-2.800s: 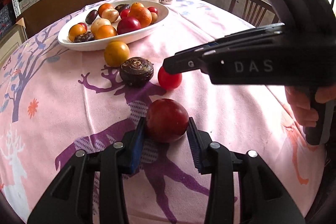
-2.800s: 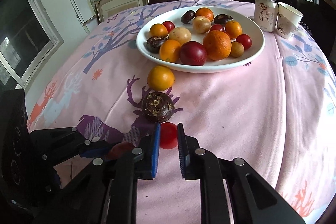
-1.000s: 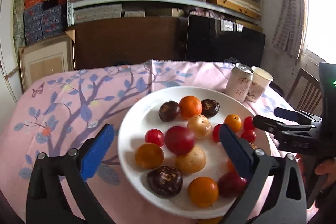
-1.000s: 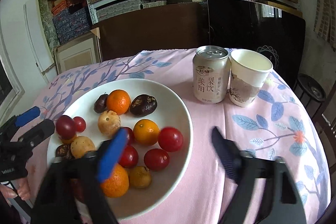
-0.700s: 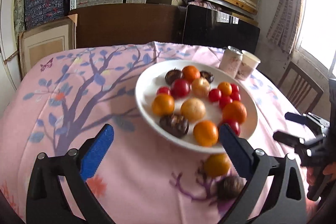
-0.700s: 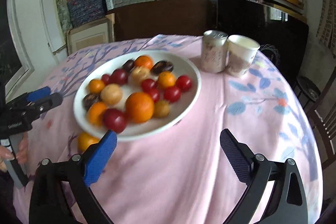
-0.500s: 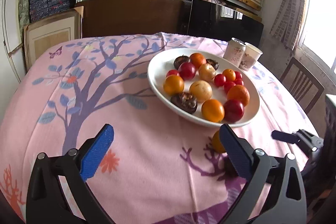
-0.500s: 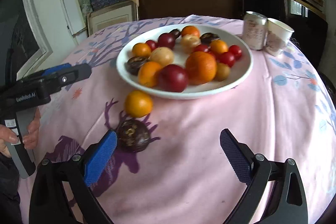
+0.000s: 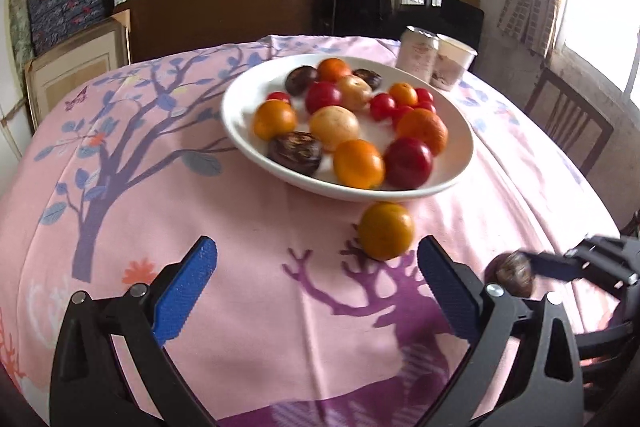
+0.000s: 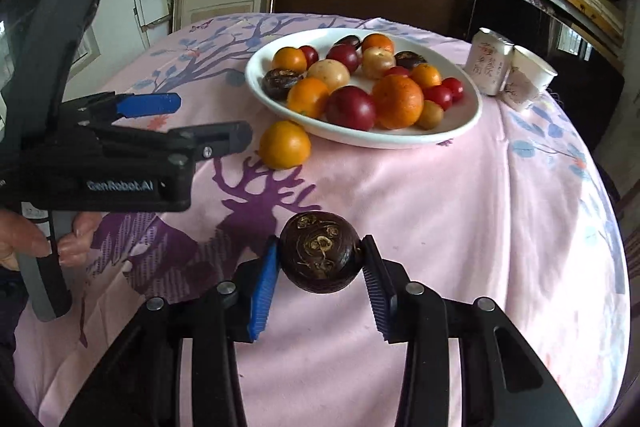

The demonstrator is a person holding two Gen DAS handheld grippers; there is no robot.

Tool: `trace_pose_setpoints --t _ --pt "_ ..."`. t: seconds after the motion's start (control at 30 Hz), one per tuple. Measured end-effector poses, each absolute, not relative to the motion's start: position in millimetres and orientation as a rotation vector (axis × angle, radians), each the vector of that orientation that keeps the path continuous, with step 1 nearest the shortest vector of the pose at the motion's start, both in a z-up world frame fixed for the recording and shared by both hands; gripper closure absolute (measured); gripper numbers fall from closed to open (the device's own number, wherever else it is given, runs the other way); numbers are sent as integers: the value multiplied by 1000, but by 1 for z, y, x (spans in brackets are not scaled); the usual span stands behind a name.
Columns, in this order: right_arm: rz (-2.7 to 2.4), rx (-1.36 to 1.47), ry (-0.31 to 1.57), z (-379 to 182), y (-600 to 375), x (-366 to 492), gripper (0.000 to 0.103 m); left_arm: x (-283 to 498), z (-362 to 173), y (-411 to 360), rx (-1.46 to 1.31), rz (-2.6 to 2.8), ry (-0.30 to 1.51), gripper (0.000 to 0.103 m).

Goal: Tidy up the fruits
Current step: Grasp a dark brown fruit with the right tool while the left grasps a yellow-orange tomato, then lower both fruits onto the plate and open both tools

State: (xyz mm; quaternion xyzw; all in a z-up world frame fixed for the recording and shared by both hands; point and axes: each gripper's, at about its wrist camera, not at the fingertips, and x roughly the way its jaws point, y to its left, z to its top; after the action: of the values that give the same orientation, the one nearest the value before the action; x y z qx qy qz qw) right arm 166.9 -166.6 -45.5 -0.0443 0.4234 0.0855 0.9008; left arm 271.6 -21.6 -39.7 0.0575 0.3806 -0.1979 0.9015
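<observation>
Left wrist view: the left gripper (image 9: 316,291) gapes wide above the pink table (image 9: 248,227), holding nothing; a loose orange (image 9: 385,231) lies just before the white plate (image 9: 240,123) of fruits.

Right wrist view: the right gripper (image 10: 318,267) brackets the dark water chestnut (image 10: 319,255); whether its pads touch, I cannot tell. The other tool reads "GenRobot.AI".

Between your right gripper (image 10: 318,277) pads sits a rough, matt dark fruit (image 10: 319,257); ahead lie a glossy white ceramic plate (image 10: 456,125) and soft matt pink cloth (image 10: 460,211).
</observation>
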Motion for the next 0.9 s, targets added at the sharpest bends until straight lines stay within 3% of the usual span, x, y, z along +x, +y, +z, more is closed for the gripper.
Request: trace_pose_setpoints --t 0.23,0.27,0.3,0.33,0.53,0.9 --pt "90 -31 856 -45 -211 167 61 272 -49 -62 192 -434 780 7" --pt "87 -23 862 -47 -214 169 61 274 -51 -66 192 -445 791 35" --pt "83 -21 867 -49 -216 171 61 278 -53 -68 192 -456 819 55" --pt "79 -18 870 -51 -216 174 61 283 -58 -70 174 -474 865 67" --pt "78 -8 864 -48 -222 173 61 281 -56 -60 129 -524 878 67" --pt "84 26 689 4 -239 199 61 282 -3 -46 135 -487 724 67"
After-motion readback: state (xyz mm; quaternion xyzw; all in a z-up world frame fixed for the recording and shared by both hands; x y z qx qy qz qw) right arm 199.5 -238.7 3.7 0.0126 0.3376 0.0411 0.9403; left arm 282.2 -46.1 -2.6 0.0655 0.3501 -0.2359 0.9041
